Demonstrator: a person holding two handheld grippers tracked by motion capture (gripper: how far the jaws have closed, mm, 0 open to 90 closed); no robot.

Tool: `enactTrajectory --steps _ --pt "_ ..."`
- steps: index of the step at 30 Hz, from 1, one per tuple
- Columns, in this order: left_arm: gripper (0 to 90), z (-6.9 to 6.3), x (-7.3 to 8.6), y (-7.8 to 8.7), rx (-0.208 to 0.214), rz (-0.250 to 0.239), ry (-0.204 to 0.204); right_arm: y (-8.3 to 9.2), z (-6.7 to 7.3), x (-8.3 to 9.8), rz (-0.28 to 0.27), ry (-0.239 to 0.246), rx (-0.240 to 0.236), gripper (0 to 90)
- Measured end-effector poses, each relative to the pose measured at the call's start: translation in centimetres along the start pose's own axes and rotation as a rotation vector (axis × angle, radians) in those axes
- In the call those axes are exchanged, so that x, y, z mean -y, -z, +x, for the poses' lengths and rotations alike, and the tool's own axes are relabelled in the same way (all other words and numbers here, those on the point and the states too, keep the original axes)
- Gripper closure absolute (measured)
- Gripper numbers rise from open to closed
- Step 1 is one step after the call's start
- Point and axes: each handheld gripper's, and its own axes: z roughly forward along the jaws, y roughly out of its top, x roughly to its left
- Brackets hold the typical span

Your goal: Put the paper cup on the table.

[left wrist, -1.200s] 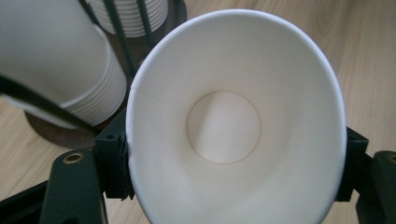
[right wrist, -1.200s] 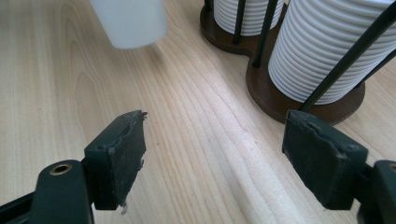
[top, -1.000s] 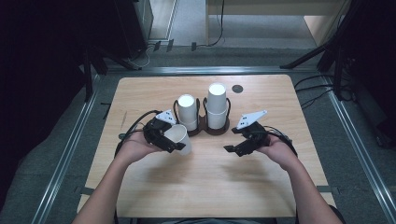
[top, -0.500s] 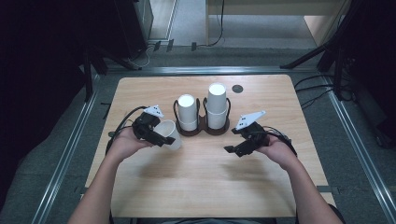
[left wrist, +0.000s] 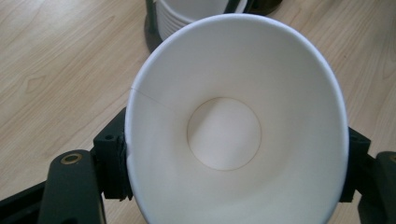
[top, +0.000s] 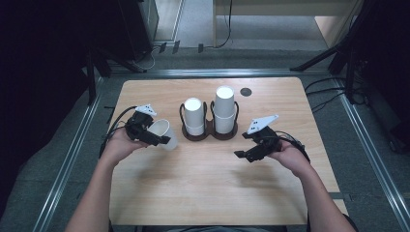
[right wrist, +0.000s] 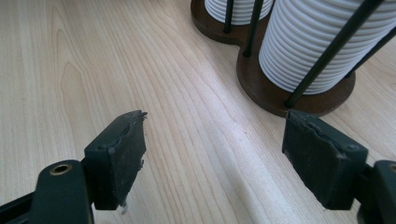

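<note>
The left gripper (top: pixel 162 140) is clamped on a white paper cup (top: pixel 163 134), its two black jaws pressing on opposite sides of the cup's wall near the rim. The jaws stand wide because the cup is wide, and in the left gripper view the rim of the cup (left wrist: pixel 238 121) is squeezed into an oval between the pads. The cup lies on its side in the grip, with the open mouth turned toward the person's hand and the round bottom pointing away. It is carried over the light wooden table (top: pixel 203 193), at the left of the dark brown wooden cup holder (top: pixel 209 134), near it but apart.

The holder has two places with thin black wire posts. Each place has a stack of white paper cups, mouths down; the right stack (top: pixel 225 108) is taller than the left stack (top: pixel 194 116).

The right gripper (top: pixel 244 154) holds nothing. Its jaws are spread wide, with bare table between the pads (right wrist: pixel 122 156). It hovers low over the table, just in front of the right end of the holder (right wrist: pixel 299 95), not touching it.
</note>
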Motion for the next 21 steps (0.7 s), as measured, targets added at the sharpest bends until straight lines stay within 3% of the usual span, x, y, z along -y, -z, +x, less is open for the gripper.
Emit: enactTrajectory --steps 6,13,21 --pt "23.2 0.9 -0.1 -0.5 -0.021 0.018 0.013 0.1 0.3 0.1 -0.001 0.005 -0.002 21.9" --pt "23.1 2.1 -0.1 -0.5 -0.075 0.045 0.032 0.2 0.4 0.4 -0.007 -0.011 -0.012 21.9" --pt "23.0 3.8 0.0 -0.5 -0.119 0.054 0.075 0.0 0.3 0.6 -0.001 -0.019 -0.006 21.9"
